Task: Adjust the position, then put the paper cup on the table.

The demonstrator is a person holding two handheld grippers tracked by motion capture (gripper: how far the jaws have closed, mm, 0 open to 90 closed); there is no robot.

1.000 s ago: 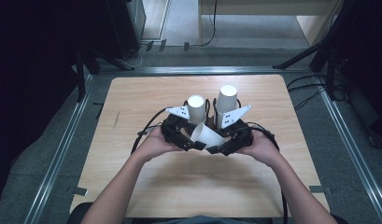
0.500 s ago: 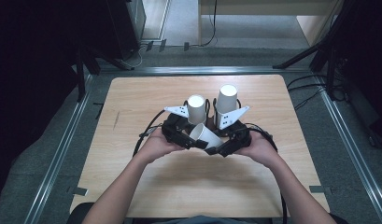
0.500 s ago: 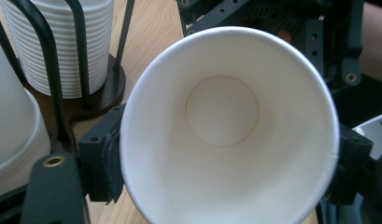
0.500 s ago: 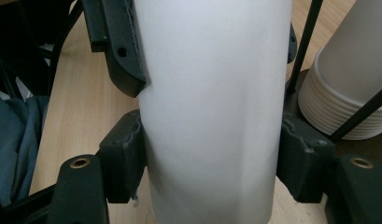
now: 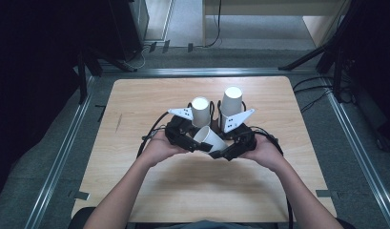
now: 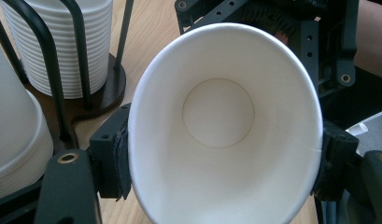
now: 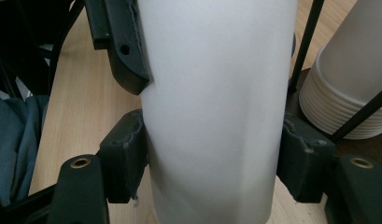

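Both forearms come in from the near edge of the tabletop (image 5: 135, 191) and angle inward, so the two hands meet at a single white paper cup (image 5: 210, 139) held lying on its side just in front of the two cup stacks. The left hand-held gripper (image 5: 195, 142) is cradled in a curled left hand (image 5: 159, 147) and points toward the cup's open rim; its own view looks straight into the cup (image 6: 221, 126), with a pad against each side of the rim, which is squeezed slightly oval. Its jaws have just been closing, and the cup sits between them. The right hand-held gripper (image 5: 221, 151), in the right hand (image 5: 266, 152), holds the same cup across its side wall (image 7: 216, 116), its pads pressing on both sides at a middling spread. Behind the cup, the left cup stack (image 5: 200, 110) and the taller right cup stack (image 5: 230, 107) stand inverted in black wire holders (image 6: 62, 79).
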